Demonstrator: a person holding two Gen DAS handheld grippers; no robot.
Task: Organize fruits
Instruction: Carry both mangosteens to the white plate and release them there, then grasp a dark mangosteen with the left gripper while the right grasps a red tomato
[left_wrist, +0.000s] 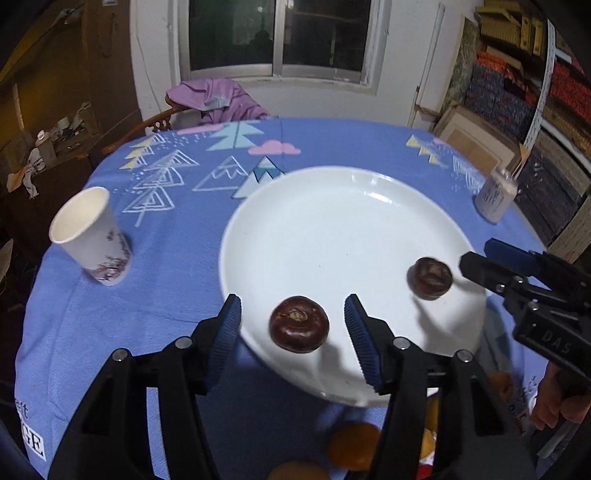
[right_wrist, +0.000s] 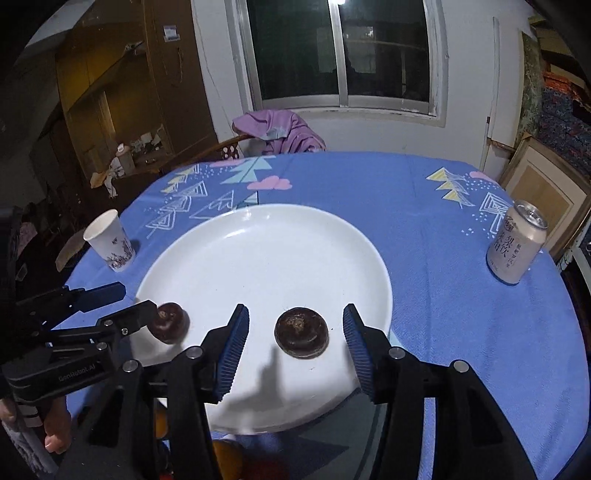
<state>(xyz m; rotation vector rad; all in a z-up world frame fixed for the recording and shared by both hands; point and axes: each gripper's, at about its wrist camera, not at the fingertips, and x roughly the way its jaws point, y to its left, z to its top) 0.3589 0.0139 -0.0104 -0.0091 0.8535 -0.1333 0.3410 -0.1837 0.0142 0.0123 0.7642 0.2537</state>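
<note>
Two dark fruits on white plate (left_wrist: 295, 206), both grippers open.
Left gripper (left_wrist: 293, 332) straddles left dark fruit (left_wrist: 299, 324), pads clear; right gripper (right_wrist: 295, 336) likewise around right dark fruit (right_wrist: 301, 333). Orange fruits (left_wrist: 354, 445), blurred, probably off-plate on the near tablecloth (left_wrist: 155, 295).

White wall (right_wrist: 391, 136) behind table. Sliding window (right_wrist: 341, 51) in wall, grey frame, panes dark. Wooden chair (right_wrist: 225, 147) at far edge of table, purple cloth (right_wrist: 280, 131) draped over its back. Brown cabinet (right_wrist: 122, 92) at left, dim, clutter on its ledge. Stacked boxes (left_wrist: 517, 81) on shelves at right. Framed panel (right_wrist: 543, 192) leaning near right wall. Round table under blue tablecloth (right_wrist: 369, 184) printed with trees, mountains, pink clouds. Light falling from above, room edges dark.
</note>
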